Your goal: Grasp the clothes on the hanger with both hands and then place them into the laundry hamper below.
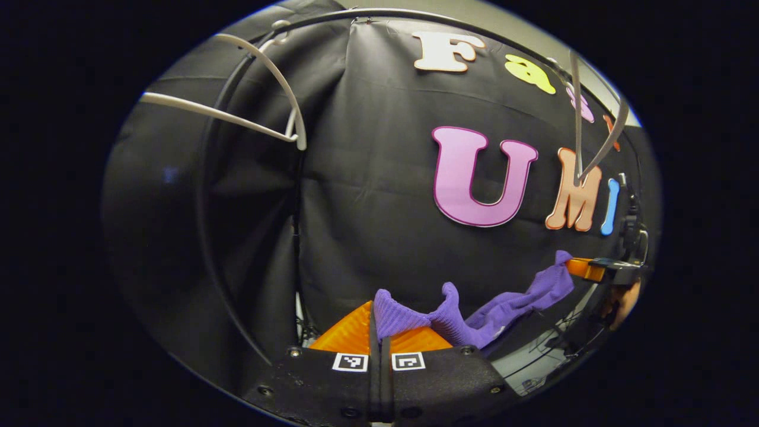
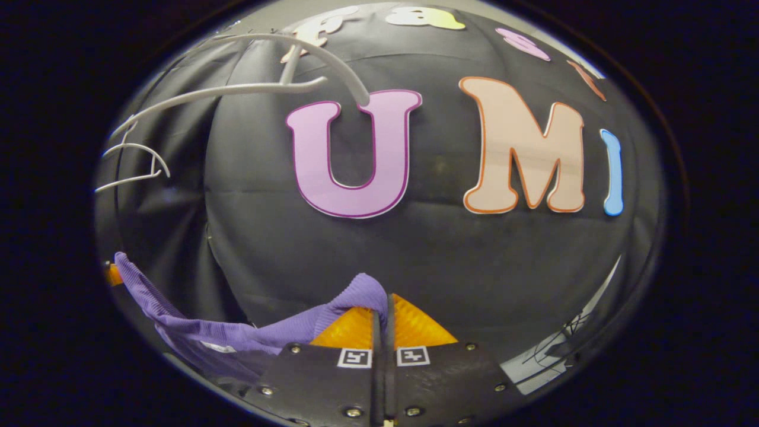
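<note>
The purple garment point(image 1: 504, 311) sags across the lower middle of the left gripper view, its long axis running between 2 pinch points. The left gripper point(image 1: 379, 332) is pinching 1 end, and the right gripper point(image 2: 385, 326) the other. Either thin pinch could slip, dropping that end outside the hamper. Bare hangers point(image 1: 261, 89) sit upper left.

In the left gripper view, the garment point(image 1: 474, 323) is stretched between the left gripper point(image 1: 379, 323) in front and the right gripper point(image 1: 584, 268) at far right. Two hangers point(image 1: 261, 89) are hung above, against the cloth wall point(image 1: 367, 196) behind.
</note>
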Tool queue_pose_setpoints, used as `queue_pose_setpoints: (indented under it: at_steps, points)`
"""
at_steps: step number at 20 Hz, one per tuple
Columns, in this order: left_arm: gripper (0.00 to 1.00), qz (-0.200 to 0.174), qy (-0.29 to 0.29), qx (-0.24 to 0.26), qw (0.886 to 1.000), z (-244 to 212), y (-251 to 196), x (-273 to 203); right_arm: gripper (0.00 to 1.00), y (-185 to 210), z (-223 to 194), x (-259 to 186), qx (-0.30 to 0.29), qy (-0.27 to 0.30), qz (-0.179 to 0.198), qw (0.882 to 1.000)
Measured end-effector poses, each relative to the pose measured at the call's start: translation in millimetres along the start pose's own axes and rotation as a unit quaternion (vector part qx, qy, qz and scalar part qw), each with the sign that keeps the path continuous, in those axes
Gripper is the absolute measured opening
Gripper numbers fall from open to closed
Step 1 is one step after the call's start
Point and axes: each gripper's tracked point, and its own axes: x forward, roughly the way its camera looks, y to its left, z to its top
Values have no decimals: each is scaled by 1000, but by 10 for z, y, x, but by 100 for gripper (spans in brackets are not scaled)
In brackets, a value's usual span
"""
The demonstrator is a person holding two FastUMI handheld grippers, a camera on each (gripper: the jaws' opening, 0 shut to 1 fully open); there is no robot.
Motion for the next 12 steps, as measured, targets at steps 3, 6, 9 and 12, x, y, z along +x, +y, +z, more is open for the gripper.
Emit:
queue_pose_setpoints:
  at_steps: [3,6,9,12]
  points:
    - [1,31,19,-11,999,3,15,-265,1,-22,50,-311,-10,8,15,1000]
    - [1,47,29,-23,998,-67,43,-515,1,-63,153,-618,-4,8,29,1000]
    - [1,55,38,-45,997,-244,97,-670,1,6,182,-867,-3,13,49,999]
    - [1,68,33,-34,997,-240,146,-792,1,148,195,-1075,-6,17,73,997]
